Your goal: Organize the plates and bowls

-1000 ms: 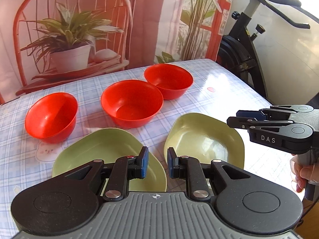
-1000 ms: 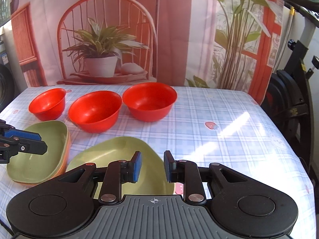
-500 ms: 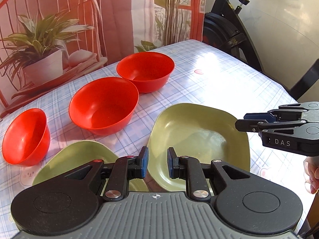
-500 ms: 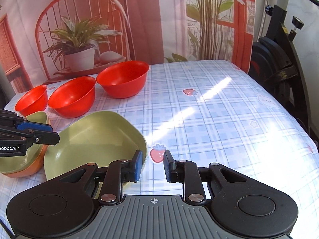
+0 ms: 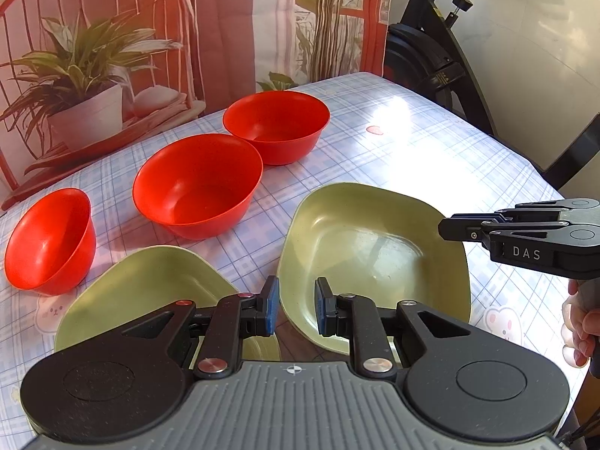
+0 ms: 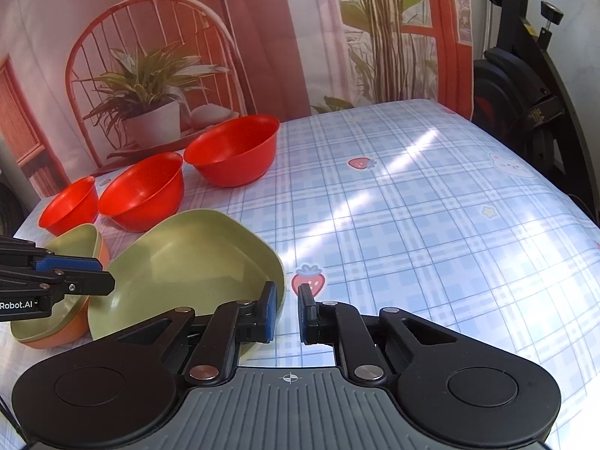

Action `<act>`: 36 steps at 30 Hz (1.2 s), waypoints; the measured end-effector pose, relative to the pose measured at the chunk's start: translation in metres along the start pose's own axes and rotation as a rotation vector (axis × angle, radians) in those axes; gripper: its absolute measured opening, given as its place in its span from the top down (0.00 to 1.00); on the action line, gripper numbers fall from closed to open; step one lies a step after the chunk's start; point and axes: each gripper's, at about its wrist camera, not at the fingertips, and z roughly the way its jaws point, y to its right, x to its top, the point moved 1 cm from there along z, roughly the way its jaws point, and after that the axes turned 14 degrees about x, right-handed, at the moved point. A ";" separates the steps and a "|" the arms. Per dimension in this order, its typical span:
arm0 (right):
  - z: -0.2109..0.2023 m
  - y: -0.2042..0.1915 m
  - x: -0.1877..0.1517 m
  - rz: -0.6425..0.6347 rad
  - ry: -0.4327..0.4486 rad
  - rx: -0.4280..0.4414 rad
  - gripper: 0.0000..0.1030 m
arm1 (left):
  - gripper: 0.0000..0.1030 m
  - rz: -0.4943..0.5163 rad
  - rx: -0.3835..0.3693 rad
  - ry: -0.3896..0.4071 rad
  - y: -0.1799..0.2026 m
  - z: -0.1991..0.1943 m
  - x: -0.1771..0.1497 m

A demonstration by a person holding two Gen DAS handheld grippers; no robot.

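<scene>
The tabletop (image 6: 431,206) carries three red bowls and two green plates. The bowls stand in a diagonal row toward the far edge: small bowl (image 5: 50,242), middle bowl (image 5: 197,183), large bowl (image 5: 276,124). They are graded by size but not yet nested.

The left plate (image 5: 150,285) sits on an orange dish (image 6: 71,332), seen only in the right wrist view, so a stack has probably been started at this spot. The right plate (image 5: 371,255) lies alone just beside it, tilted, with its near corner toward the left claw.

Left claw (image 5: 296,309): jaws parted by a narrow gap, gripping nothing. The near rim of the right plate lies at or just under that gap. Whether a pad touches the rim cannot be determined. This placement suggests a pinch on the rim in order to lift the plate onto the stack.

Right claw (image 6: 287,313): jaws likewise slightly apart and empty. It hovers at the opposite, right-hand edge of the same plate, its left finger (image 6: 268,311) over that rim. The position likely serves to steady the plate or share the lift.

Judgement: plate stacking is the step in hand; bowl nesting remains.
</scene>
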 end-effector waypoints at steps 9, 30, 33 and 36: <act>0.003 0.004 -0.004 0.025 -0.010 -0.003 0.95 | 0.79 -0.019 0.008 -0.013 -0.002 -0.001 0.000; -0.009 -0.026 0.013 0.048 0.039 0.055 0.95 | 0.92 -0.123 0.011 0.026 -0.030 -0.031 -0.003; -0.005 -0.045 0.024 0.013 0.042 0.082 0.96 | 0.92 -0.162 0.013 0.030 -0.049 -0.044 -0.008; 0.002 -0.068 0.032 -0.029 0.033 0.114 0.96 | 0.91 -0.205 0.033 0.036 -0.068 -0.057 -0.017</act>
